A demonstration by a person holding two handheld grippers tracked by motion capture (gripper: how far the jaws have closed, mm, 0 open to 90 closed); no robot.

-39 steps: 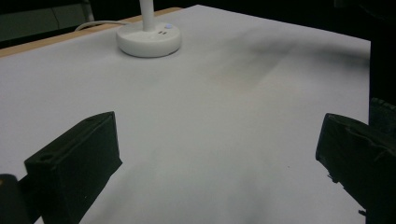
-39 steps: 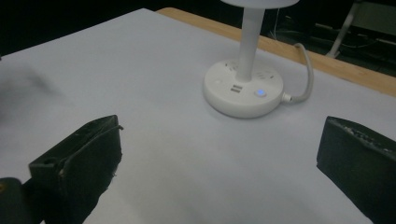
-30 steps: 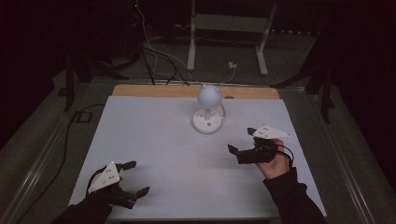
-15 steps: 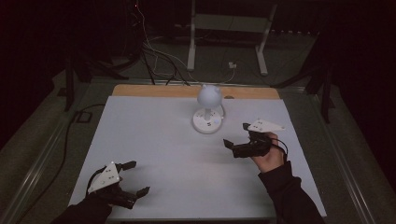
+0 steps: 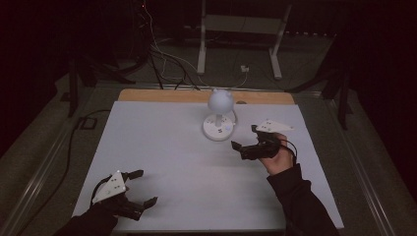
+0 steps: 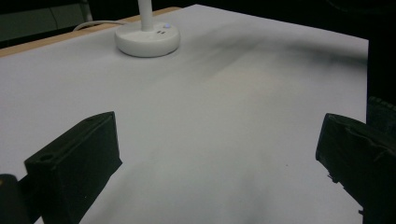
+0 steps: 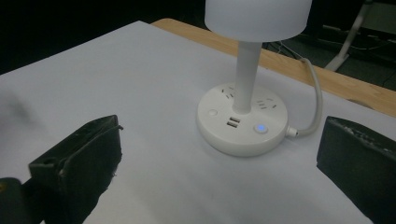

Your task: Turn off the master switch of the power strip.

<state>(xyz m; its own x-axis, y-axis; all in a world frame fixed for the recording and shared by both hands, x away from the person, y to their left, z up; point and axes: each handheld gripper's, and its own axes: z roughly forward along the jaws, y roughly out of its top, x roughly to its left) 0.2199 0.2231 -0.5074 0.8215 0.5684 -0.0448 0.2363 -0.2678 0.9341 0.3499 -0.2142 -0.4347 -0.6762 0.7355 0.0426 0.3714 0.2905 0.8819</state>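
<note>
- High view: desk lamp (image 5: 219, 115) stands near the desk's (image 5: 162, 147) far edge, about mid-width. Right gripper (image 5: 244, 137) wide, just beside the lamp base, apart from it. Left gripper (image 5: 142, 187) wide, near the front left corner.
- Left gripper view: jaws wide, nothing between; base far off.
- Right gripper view: jaws wide; blue-lit button (image 7: 260, 127) ahead. Judgement: approach only, no contact; press or grasp remains.
</note>
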